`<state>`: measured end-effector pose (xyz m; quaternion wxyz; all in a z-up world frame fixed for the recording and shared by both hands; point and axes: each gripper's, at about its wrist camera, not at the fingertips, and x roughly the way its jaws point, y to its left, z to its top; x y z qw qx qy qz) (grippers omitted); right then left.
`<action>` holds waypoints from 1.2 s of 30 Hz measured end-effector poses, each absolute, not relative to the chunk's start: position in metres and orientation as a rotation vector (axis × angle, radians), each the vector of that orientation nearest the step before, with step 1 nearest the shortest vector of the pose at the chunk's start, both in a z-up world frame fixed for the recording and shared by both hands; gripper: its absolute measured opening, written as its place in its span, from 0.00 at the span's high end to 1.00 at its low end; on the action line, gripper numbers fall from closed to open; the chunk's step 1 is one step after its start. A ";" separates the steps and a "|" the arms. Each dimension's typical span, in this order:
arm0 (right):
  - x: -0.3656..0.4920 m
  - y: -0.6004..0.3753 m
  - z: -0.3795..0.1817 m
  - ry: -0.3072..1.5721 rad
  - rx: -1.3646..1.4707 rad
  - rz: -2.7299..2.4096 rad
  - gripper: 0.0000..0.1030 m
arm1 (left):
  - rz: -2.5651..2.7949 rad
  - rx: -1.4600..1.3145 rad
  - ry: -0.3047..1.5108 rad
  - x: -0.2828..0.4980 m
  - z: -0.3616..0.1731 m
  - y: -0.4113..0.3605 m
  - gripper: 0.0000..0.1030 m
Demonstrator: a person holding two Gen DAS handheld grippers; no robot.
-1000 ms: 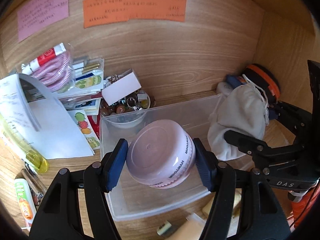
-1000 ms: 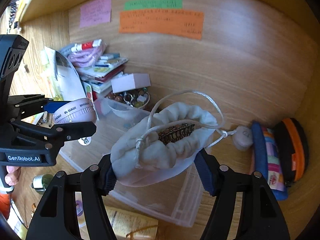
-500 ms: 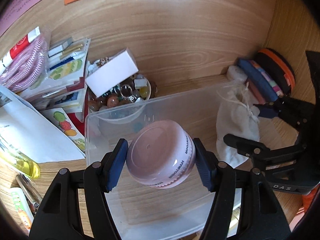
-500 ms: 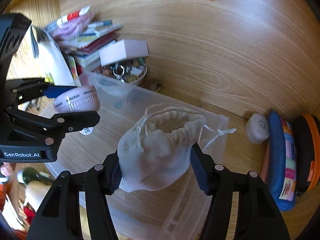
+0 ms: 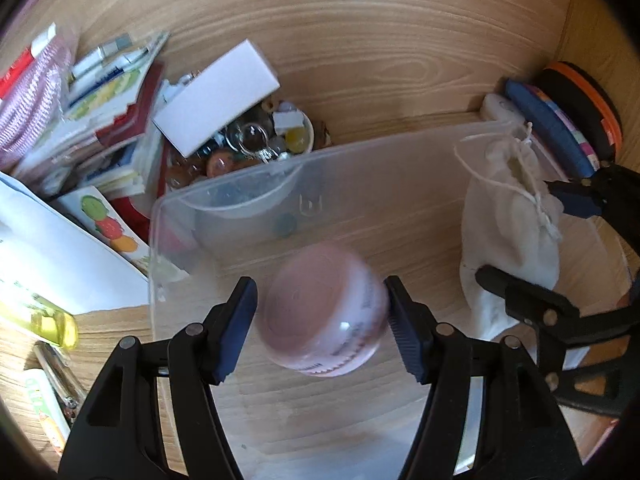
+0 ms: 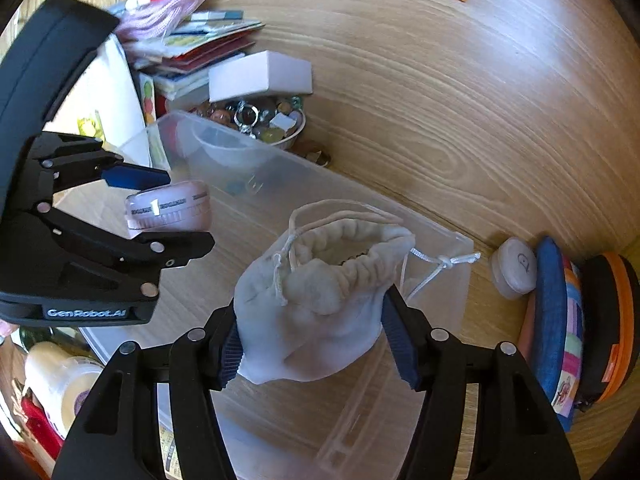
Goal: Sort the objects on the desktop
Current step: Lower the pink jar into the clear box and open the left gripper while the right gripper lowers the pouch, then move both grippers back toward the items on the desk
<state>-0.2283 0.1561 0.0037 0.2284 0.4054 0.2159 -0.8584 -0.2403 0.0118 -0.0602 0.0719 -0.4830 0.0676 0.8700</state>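
Observation:
A clear plastic bin (image 5: 400, 184) sits on the wooden desk. My left gripper (image 5: 320, 320) is over its left half with its jaws spread. A pink round jar (image 5: 324, 312) is blurred between the pads, with a gap on the left side. In the right wrist view the jar (image 6: 170, 210) is just beyond the left gripper (image 6: 168, 208). My right gripper (image 6: 318, 340) is shut on a white drawstring pouch (image 6: 320, 304) and holds it over the bin's (image 6: 440, 320) right half. The pouch (image 5: 512, 216) also shows in the left wrist view.
A bowl of beads and rings (image 5: 248, 144) with a white box (image 5: 218, 92) on it stands behind the bin. Booklets and papers (image 5: 100, 92) lie to the left. A small round case (image 6: 514, 268), a striped pouch (image 6: 560, 332) and an orange-black case (image 6: 612, 320) stand at the right.
Both grippers have moved down toward the bin. The left gripper's jaws have opened and the pink jar is now blurred and loose between them. The right gripper still holds the pouch.

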 end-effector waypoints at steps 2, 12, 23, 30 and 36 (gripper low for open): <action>-0.227 0.155 0.003 0.612 1.113 -2.364 0.41 | 2.613 -1.441 0.212 -0.239 -0.057 0.014 0.37; -0.215 0.164 0.018 0.603 1.079 -2.402 0.27 | 2.662 -1.402 0.288 -0.231 -0.048 0.020 0.35; -0.179 0.190 0.055 0.565 0.976 -2.508 0.24 | 2.743 -1.275 0.284 -0.193 -0.011 0.017 0.17; -0.143 0.211 0.087 0.485 0.863 -2.578 0.19 | 2.809 -1.142 0.248 -0.151 0.023 0.006 0.11; -0.102 0.222 0.104 0.435 0.776 -2.609 0.14 | 2.856 -1.044 0.190 -0.110 0.042 -0.010 0.08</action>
